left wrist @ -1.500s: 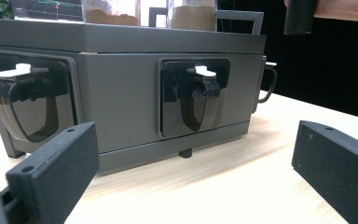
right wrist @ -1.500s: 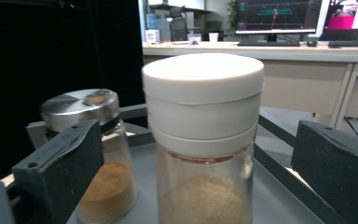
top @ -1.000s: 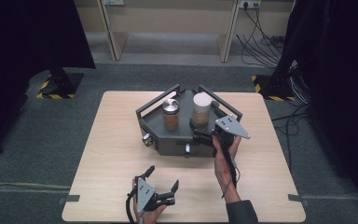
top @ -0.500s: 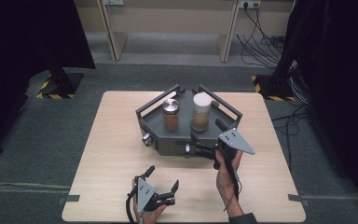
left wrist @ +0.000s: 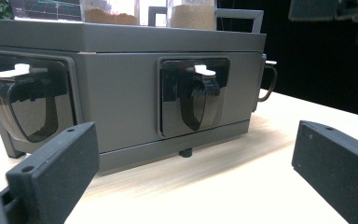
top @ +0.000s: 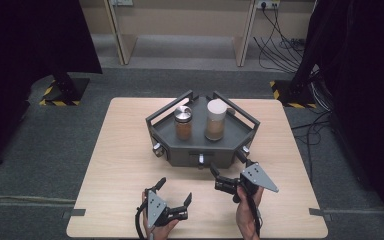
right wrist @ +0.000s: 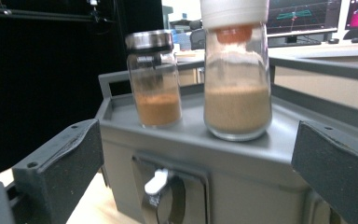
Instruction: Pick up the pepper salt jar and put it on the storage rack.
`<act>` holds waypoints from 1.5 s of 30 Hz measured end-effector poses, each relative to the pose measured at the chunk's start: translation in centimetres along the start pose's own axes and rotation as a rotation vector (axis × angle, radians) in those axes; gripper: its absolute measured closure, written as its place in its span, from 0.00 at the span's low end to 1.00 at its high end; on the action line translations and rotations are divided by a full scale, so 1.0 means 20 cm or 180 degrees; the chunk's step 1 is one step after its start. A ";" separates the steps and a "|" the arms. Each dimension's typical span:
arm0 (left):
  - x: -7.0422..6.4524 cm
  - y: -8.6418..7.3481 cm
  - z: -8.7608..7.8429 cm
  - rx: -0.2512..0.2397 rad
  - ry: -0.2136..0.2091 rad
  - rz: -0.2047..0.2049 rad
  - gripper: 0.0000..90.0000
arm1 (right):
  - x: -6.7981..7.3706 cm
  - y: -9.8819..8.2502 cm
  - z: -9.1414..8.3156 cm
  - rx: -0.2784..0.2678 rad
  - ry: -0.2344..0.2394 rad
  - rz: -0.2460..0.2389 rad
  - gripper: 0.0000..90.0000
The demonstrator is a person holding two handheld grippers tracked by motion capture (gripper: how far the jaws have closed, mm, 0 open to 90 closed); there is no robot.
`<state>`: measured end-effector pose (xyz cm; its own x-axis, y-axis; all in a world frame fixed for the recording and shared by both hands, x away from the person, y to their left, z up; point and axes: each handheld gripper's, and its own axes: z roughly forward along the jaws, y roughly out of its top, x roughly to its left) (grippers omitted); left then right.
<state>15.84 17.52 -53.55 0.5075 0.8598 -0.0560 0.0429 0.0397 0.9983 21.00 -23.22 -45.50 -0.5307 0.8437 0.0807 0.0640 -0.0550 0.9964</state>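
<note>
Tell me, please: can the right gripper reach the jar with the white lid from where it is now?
Probably yes. The right gripper is open just in front of the grey tray, and the white-lidded jar stands near that side; only the tray's low front edge lies between them.

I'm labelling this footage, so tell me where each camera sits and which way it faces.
High view: above the person's side, facing forward and down on the table; shows both hands, left hand-held gripper and right hand-held gripper.
Left gripper view: low at table level, facing the grey box and its latches, between its own open jaws.
Right gripper view: facing the two jars, metal-lidded jar and white-lidded jar, between open jaws.
All share the grey box.
</note>
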 end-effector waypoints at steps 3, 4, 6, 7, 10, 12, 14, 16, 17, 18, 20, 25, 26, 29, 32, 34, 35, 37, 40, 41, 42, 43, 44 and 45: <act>0.00 0.00 0.00 0.0001 0.0003 0.0000 0.00 | 0.01 -0.04 -0.03 0.0022 0.0003 -0.0015 0.03; 0.00 0.00 0.00 0.0001 0.0004 -0.0004 0.00 | 0.01 -0.05 -0.03 0.0027 0.0006 -0.0035 0.03; 0.00 0.00 0.00 0.0001 0.0004 -0.0013 0.00 | 0.02 -0.08 -0.05 0.0051 0.0028 -0.0065 0.03; 0.00 0.00 0.00 0.0001 0.0005 -0.0015 0.00 | 0.02 -0.09 -0.06 0.0064 0.0036 -0.0079 0.03; 0.00 0.00 0.00 0.0000 0.0004 -0.0014 0.00 | 0.03 -0.13 -0.09 0.0094 0.0047 -0.0183 0.02; 0.00 0.00 0.00 -0.0007 0.0004 -0.0028 0.00 | 0.03 -0.15 -0.10 0.0132 0.0063 -0.0198 0.02; 0.00 0.00 0.00 -0.0006 0.0001 -0.0039 0.00 | 0.04 -0.17 -0.11 0.0160 0.0070 -0.0208 0.02; 0.00 0.00 0.00 -0.0005 0.0001 -0.0032 0.00 | 0.04 -0.18 -0.12 0.0191 0.0062 -0.0194 0.02; 0.00 0.00 0.00 -0.0005 0.0001 -0.0030 0.00 | 0.04 -0.19 -0.13 0.0199 0.0056 -0.0193 0.02; 0.00 0.00 0.00 -0.0004 0.0001 -0.0030 0.00 | 0.04 -0.20 -0.13 0.0212 0.0055 -0.0190 0.02; 0.00 0.00 0.00 -0.0002 -0.0001 -0.0033 0.00 | 0.04 -0.21 -0.13 0.0224 0.0060 -0.0186 0.02; 0.01 0.00 0.00 -0.0004 -0.0005 -0.0040 0.00 | 0.05 -0.24 -0.14 0.0257 0.0116 -0.0174 0.02; 0.01 0.00 0.00 -0.0001 -0.0005 -0.0037 0.00 | 0.05 -0.24 -0.14 0.0267 0.0124 -0.0168 0.02; 0.01 0.00 0.00 0.0006 -0.0006 -0.0042 0.00 | 0.06 -0.26 -0.15 0.0288 0.0148 -0.0165 0.02; 0.01 0.00 0.00 0.0009 -0.0003 -0.0062 0.00 | 0.06 -0.28 -0.17 0.0273 0.0148 -0.0149 0.02; 0.01 0.00 0.00 0.0006 -0.0006 -0.0056 0.00 | 0.06 -0.29 -0.18 0.0265 0.0133 -0.0152 0.02; 0.01 0.00 0.00 0.0007 -0.0008 -0.0053 0.00 | 0.06 -0.29 -0.19 0.0258 0.0132 -0.0162 0.02; 0.01 0.00 0.00 0.0013 -0.0009 -0.0054 0.00 | 0.06 -0.30 -0.19 0.0236 0.0131 -0.0167 0.02; 0.01 0.00 0.00 0.0016 -0.0009 -0.0047 0.00 | 0.07 -0.31 -0.20 0.0220 0.0128 -0.0200 0.02; 0.01 0.00 0.00 0.0015 -0.0010 -0.0044 0.00 | 0.07 -0.31 -0.20 0.0223 0.0127 -0.0197 0.02; 0.01 0.00 0.00 0.0014 -0.0011 -0.0041 0.00 | 0.07 -0.31 -0.20 0.0240 0.0130 -0.0199 0.02; 0.01 0.00 0.00 0.0012 -0.0012 -0.0041 0.00 | 0.08 -0.31 -0.20 0.0246 0.0130 -0.0217 0.02; 0.01 0.00 0.00 0.0013 -0.0012 -0.0044 0.00 | 0.08 -0.31 -0.20 0.0245 0.0134 -0.0225 0.02; 0.01 0.00 0.00 0.0013 -0.0011 -0.0047 0.00 | 0.08 -0.31 -0.20 0.0249 0.0144 -0.0236 0.02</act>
<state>15.97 17.69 -53.49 0.5098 0.8574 -0.0707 0.0538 0.0503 0.9973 16.42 -23.61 -51.53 -0.5740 0.8188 0.0096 0.0880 0.0500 0.9949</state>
